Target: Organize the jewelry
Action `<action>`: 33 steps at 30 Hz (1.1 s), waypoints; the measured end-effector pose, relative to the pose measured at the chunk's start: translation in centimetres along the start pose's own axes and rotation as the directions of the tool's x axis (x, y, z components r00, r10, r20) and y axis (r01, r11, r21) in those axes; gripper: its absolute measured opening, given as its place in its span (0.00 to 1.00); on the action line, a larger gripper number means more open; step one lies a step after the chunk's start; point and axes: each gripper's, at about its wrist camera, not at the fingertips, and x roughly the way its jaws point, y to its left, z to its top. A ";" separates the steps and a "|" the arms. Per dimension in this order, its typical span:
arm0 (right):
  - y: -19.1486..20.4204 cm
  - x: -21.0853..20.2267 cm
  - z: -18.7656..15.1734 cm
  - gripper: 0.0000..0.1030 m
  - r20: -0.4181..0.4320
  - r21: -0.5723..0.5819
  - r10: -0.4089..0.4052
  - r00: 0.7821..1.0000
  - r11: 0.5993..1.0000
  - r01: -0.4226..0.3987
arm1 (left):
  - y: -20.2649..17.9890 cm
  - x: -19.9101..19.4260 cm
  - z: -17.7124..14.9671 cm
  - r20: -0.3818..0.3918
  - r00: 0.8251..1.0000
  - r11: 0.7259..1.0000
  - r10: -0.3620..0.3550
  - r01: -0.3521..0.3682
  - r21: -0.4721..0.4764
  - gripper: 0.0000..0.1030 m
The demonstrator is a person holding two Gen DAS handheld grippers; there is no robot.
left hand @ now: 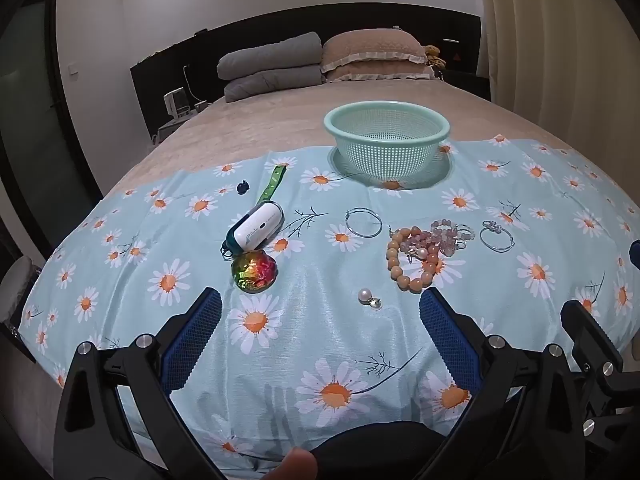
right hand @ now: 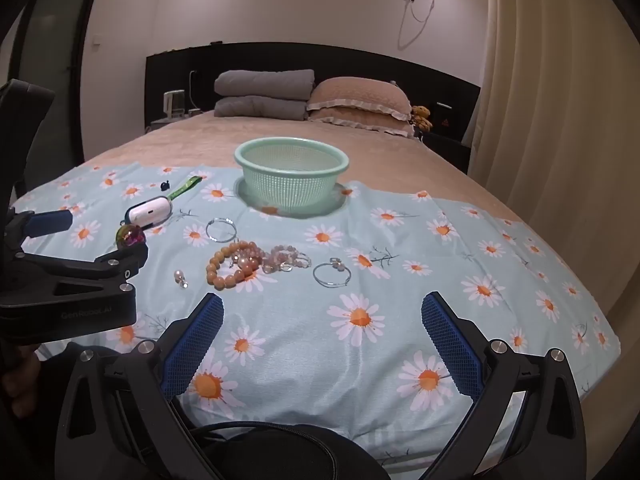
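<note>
A mint green basket (left hand: 387,148) (right hand: 291,178) stands empty at the far edge of the daisy cloth (left hand: 320,340). In front of it lie a thin silver bangle (left hand: 363,222) (right hand: 221,229), an orange bead bracelet (left hand: 408,260) (right hand: 228,268), a pile of pink bead bracelets (left hand: 446,236) (right hand: 280,260), a silver charm bangle (left hand: 497,236) (right hand: 332,273) and a pearl earring (left hand: 369,298) (right hand: 180,278). My left gripper (left hand: 320,308) (right hand: 102,238) is open and empty, near the earring. My right gripper (right hand: 322,312) is open and empty, short of the jewelry.
A white case with a green strap (left hand: 258,226) (right hand: 149,210), an iridescent ball (left hand: 254,271) (right hand: 130,236) and a small dark object (left hand: 242,188) lie at the left of the cloth. Pillows (left hand: 320,60) and a headboard stand at the far end. Curtains (right hand: 560,120) hang on the right.
</note>
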 end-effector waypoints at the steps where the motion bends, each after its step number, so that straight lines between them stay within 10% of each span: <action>1: 0.0 0.0 0.0 0.93 0.000 0.000 -0.001 1.000 1.000 0.001 | 0.0 0.0 0.0 -0.002 1.000 1.000 0.000 0.000 0.001 0.94; 33: -0.1 0.1 -0.1 0.93 -0.001 0.002 0.000 1.000 1.000 0.000 | -0.1 0.0 -0.1 -0.007 1.000 1.000 0.003 -0.003 0.011 0.94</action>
